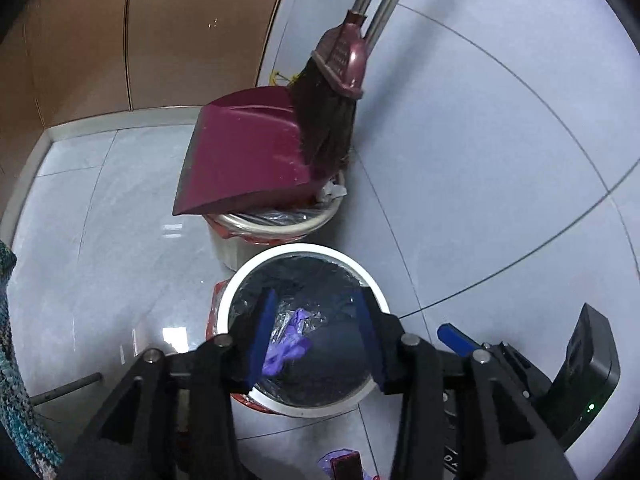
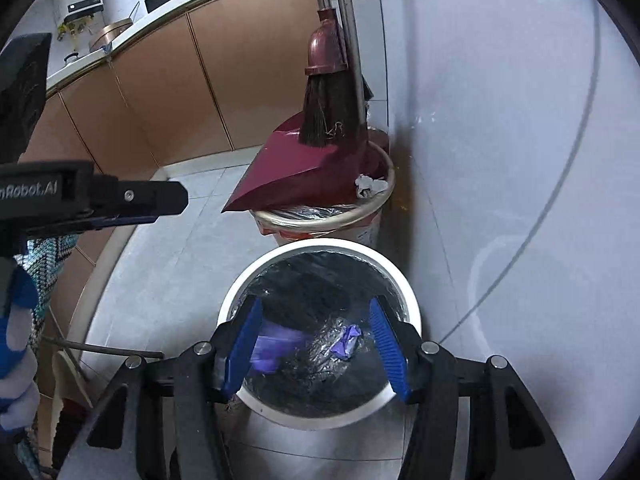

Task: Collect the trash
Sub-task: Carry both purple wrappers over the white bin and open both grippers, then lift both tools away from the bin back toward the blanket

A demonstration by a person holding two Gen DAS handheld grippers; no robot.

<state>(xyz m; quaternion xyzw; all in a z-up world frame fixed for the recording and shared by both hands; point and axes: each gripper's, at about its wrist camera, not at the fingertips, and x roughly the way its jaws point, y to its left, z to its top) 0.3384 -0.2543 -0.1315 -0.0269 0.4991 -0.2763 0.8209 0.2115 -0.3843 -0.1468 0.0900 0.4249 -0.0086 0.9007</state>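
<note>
Dropping purple scraps into the bin (image 1: 304, 408).
My left gripper (image 1: 318, 338) and right gripper (image 2: 318, 346) stand part open, empty; I'd hold over the rim.

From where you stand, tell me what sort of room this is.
Most likely a home kitchen corner. A counter with cookware on it runs over brown cabinets, the floor and wall are tiled, and two lined trash bins stand with a dustpan and broom.

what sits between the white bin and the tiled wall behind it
A second bin topped by a maroon dustpan and broom, in both views.
</note>
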